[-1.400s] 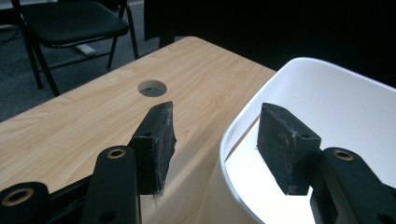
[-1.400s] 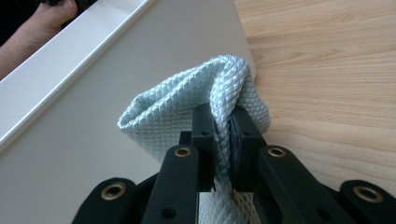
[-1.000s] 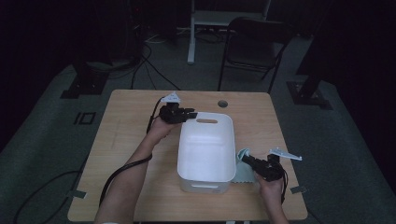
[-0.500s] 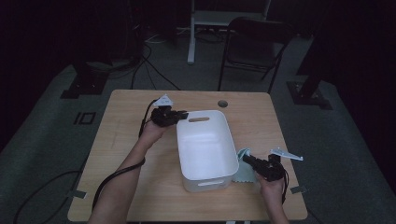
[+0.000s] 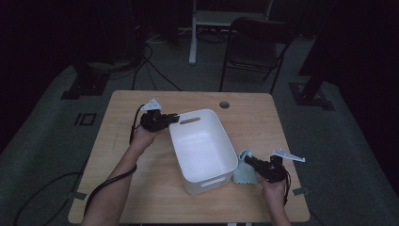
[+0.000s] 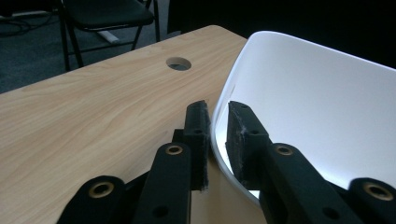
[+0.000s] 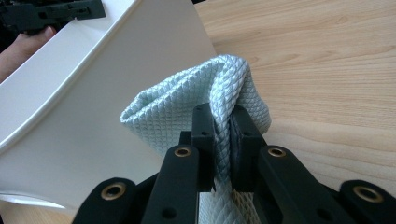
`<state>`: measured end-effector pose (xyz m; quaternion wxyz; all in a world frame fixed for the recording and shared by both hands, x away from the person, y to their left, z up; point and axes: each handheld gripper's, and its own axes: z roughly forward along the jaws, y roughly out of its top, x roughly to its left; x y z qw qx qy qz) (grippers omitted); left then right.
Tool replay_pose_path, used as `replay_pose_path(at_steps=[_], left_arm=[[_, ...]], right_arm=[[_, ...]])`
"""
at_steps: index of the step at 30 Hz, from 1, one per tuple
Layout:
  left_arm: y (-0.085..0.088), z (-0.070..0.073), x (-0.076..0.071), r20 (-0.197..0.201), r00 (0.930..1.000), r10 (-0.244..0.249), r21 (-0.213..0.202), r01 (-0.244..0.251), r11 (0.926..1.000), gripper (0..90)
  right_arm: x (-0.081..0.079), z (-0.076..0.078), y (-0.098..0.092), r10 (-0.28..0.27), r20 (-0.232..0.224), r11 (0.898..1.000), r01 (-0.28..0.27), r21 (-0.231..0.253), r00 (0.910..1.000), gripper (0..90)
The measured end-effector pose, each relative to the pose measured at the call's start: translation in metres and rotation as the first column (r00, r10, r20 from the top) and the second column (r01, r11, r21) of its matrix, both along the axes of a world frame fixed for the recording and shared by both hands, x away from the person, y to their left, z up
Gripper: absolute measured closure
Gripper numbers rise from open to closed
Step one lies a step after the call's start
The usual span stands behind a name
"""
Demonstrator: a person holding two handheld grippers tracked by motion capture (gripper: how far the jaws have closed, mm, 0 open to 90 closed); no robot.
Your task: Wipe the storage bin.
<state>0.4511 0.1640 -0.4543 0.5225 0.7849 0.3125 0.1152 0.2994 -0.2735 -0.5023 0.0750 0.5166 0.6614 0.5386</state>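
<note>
Left claw: My left claw [image 6: 215, 122] straddles the far-left rim of the white bin [image 5: 202, 148], one jaw outside the wall and one inside. A thin gap shows on each side of the plastic, so I read it as around the rim, not clamped; the jaws have just been working open and shut.

Right claw: My right claw [image 7: 223, 128] is pressed together on a fold of the pale green cloth [image 7: 187, 109], pinching it tight.

Cloth: It hangs bunched from that claw at the near-right of the desk [image 5: 141, 188], touching the bin's right outer wall, low beside its near corner.

Bin: It sits in the middle of the desk, skewed, open side up, nothing inside that I can see.

Progress: I judge the job about half done: the cloth is picked up and the bin attended to, but the cloth is not yet in the bin.

Remaining: Lift the cloth over the right rim, drop it in.

Edges: The right hand [image 5: 273, 188] works close to the desk's near-right edge.

Open room: Bare wood lies left and far; a cable hole [image 5: 224, 104] sits beyond the bin.
</note>
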Motion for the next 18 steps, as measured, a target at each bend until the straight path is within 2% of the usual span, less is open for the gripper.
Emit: replay_pose_path(at_steps=[2, 7, 9, 12, 17, 18], left_arm=[[-0.0022, 0.0004, 0.001, 0.007, 0.9999, -0.007, 0.014, 0.007, 0.9999, 76.3], [-0.0073, -0.001, 0.0067, -0.005, 0.999, -0.045, 0.005, 0.045, 0.999, 72.6], [-0.0081, -0.0028, 0.0082, -0.007, 0.999, -0.043, 0.001, 0.043, 0.9991, 72.8], [-0.0063, -0.003, 0.0088, -0.01, 0.9996, -0.025, -0.006, 0.025, 0.9997, 80.3], [-0.0105, 0.0017, 0.0022, 0.023, 0.9995, 0.022, 0.073, -0.024, 0.997, 82.2], [-0.0097, 0.0021, 0.0005, 0.025, 0.9992, 0.032, 0.079, -0.033, 0.9963, 82.8]], right_arm=[[0.0005, -0.0002, 0.0, 0.0, -0.002, 1.0, 0.0, 0.001, 1.0, 82.7], [0.0009, -0.0013, -0.0007, -0.001, -0.006, 1.0, 0.001, 0.002, 1.0, 82.7], [0.0006, -0.0012, -0.0014, -0.003, -0.005, 1.0, 0.003, 0.004, 1.0, 82.7], [0.0006, -0.0014, -0.0022, -0.004, -0.006, 1.0, 0.005, 0.004, 1.0, 82.7], [0.0015, -0.0023, -0.0033, -0.007, -0.009, 1.0, 0.007, 0.004, 0.9999, 82.7], [0.0013, -0.0019, -0.0034, -0.008, -0.008, 1.0, 0.008, 0.005, 0.9999, 82.7]])
